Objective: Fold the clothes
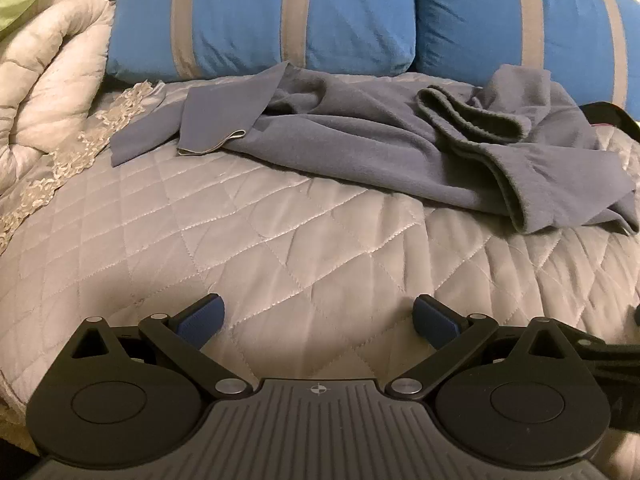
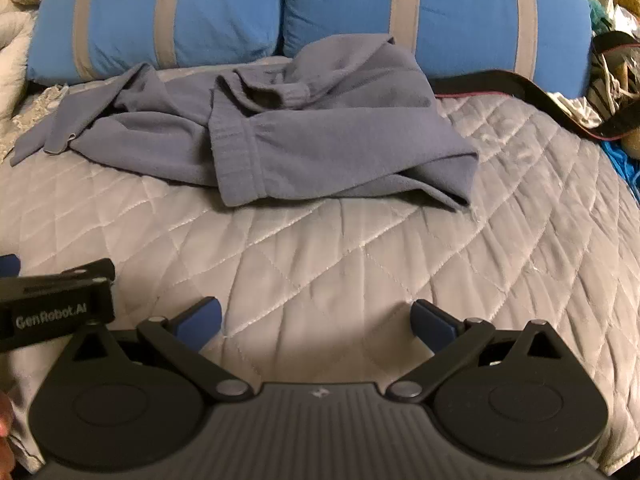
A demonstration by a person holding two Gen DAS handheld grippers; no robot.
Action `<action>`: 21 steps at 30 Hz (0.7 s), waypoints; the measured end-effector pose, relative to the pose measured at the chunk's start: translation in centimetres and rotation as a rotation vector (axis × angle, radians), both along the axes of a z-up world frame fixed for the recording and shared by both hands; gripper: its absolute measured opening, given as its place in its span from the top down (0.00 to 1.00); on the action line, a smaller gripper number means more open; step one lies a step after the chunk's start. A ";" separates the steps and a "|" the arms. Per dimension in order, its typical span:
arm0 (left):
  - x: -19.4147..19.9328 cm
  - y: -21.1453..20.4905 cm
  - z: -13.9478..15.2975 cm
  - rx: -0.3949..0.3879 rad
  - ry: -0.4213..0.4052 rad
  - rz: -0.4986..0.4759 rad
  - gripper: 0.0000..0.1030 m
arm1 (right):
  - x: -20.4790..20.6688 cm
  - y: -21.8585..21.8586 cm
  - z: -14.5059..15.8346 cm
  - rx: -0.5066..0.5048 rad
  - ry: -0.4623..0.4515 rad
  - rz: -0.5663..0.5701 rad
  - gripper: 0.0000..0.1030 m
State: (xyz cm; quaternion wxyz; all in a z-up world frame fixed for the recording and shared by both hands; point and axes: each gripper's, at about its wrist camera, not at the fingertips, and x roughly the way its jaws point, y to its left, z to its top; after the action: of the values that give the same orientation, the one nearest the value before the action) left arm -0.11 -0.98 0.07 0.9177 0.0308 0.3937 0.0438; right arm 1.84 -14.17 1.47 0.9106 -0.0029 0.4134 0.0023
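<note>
Grey sweatshirt (image 2: 320, 128) lies rumpled across the quilt (image 2: 360, 280) by the blue pillows (image 1: 280, 16), long axis left-right, ahead of both empty, spread-wide grippers, left gripper (image 1: 319, 320) and right gripper (image 2: 316, 322), cuffed end toward the right one.

One garment (image 2: 304, 132), two pillows (image 2: 160, 12), two grippers (image 1: 319, 320).
</note>
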 end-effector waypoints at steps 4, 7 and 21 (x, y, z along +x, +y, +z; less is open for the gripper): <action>-0.5 0.2 -0.1 -0.003 -0.015 -0.021 0.00 | -0.6 0.2 -0.1 -0.007 -0.007 -0.019 0.00; -0.9 0.3 -0.1 -0.005 -0.026 -0.037 0.00 | -0.7 0.4 -0.2 -0.015 -0.020 -0.027 0.00; -0.9 0.6 -0.1 -0.014 -0.022 -0.035 0.00 | -0.4 0.2 -0.1 -0.006 -0.016 -0.027 0.00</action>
State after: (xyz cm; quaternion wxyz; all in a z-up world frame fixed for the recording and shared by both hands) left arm -1.03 -0.35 -0.04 0.9227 0.0305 0.3834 0.0253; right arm 1.47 -13.92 1.35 0.9138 -0.0002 0.4060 -0.0114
